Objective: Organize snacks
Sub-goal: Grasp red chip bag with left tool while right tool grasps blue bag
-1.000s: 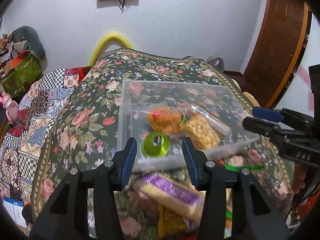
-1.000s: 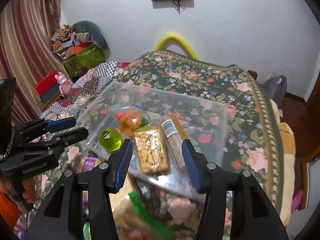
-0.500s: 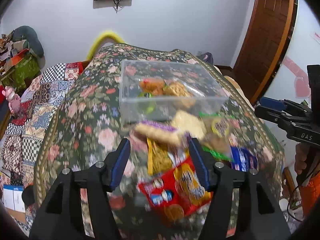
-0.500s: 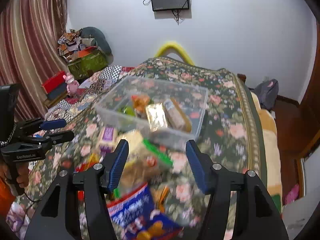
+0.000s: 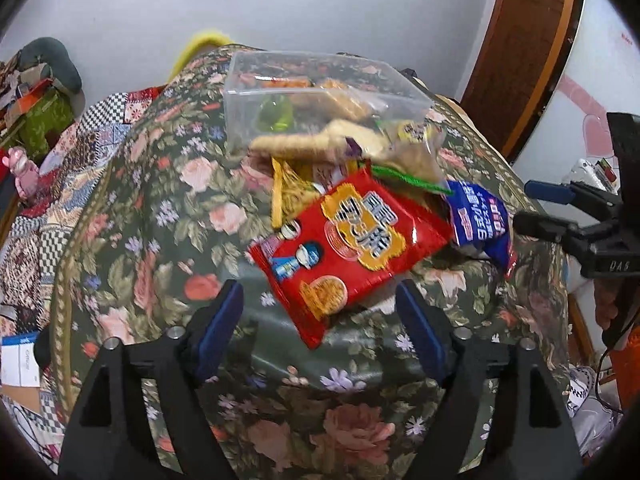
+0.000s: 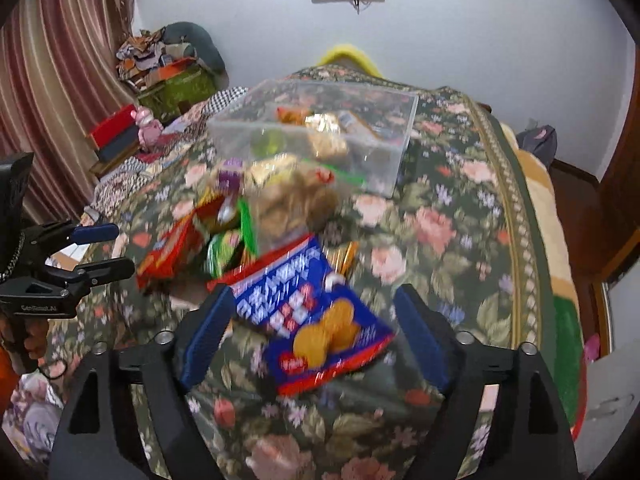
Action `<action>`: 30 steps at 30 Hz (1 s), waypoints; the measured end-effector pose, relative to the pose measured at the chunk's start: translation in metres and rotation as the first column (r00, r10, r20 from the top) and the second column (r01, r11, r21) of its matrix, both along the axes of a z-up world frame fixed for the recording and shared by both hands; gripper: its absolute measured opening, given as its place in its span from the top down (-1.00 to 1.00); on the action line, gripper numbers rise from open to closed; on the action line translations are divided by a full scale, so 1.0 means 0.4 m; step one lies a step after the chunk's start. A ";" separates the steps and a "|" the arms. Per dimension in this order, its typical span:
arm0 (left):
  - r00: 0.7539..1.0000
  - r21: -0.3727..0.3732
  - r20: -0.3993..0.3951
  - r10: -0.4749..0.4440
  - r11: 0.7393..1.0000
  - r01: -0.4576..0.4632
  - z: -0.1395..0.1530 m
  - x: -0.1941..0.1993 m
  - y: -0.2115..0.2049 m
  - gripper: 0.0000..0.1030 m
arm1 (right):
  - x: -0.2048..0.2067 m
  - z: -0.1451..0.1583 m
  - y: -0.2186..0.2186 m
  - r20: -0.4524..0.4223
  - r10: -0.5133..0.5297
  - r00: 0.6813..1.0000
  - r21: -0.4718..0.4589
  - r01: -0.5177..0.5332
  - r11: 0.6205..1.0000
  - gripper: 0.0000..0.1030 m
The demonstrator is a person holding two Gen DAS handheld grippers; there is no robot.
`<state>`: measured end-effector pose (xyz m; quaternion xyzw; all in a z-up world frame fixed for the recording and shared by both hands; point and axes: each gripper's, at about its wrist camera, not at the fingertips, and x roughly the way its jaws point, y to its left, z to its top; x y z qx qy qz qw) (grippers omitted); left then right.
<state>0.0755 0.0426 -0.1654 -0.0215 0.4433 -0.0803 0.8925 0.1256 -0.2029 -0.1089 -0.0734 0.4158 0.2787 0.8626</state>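
Blue snack packet (image 6: 316,328) before clear bin (image 6: 320,136)

On the floral-covered table (image 5: 132,248) I see the clear plastic box (image 5: 240,80) farthest back; the pile of snack packets sits before it, red cracker bag (image 5: 344,240) left of blue biscuit bag (image 6: 316,320), seemingly overlapping.

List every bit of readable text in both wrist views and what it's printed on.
"DAS": on the body of the right gripper, seen from the left wrist view.
"GenRobot.AI": on the left gripper, seen from the right wrist view; small and only partly legible.
Red snack bag: large yellow characters, not readable to me.
Blue snack bag: white print, too blurred to read.
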 end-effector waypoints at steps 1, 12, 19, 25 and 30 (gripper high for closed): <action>1.000 0.006 0.001 0.003 1.000 -0.003 -0.007 0.000 -0.006 -0.62 | -0.001 -0.007 0.001 -0.009 0.003 1.000 -0.005 -0.003 1.000 -0.66; 1.000 0.053 0.013 0.014 0.998 -0.014 -0.049 0.061 -0.069 -0.75 | 0.011 -0.069 0.022 -0.087 -0.004 0.996 -0.030 0.002 1.000 -0.68; 0.999 0.029 0.015 0.033 0.999 -0.033 -0.072 0.099 -0.070 -0.74 | 0.019 -0.085 0.027 -0.098 -0.023 0.995 -0.030 0.020 0.999 -0.68; 0.999 0.030 0.029 0.032 0.999 -0.033 -0.076 0.102 -0.066 -0.36 | 0.025 -0.101 0.025 -0.131 -0.027 0.991 -0.008 0.026 1.000 -0.68; 0.998 0.035 0.053 0.029 0.999 -0.031 -0.063 0.088 -0.061 -0.03 | 0.016 -0.087 0.016 -0.118 -0.028 0.993 0.010 0.029 1.000 -0.37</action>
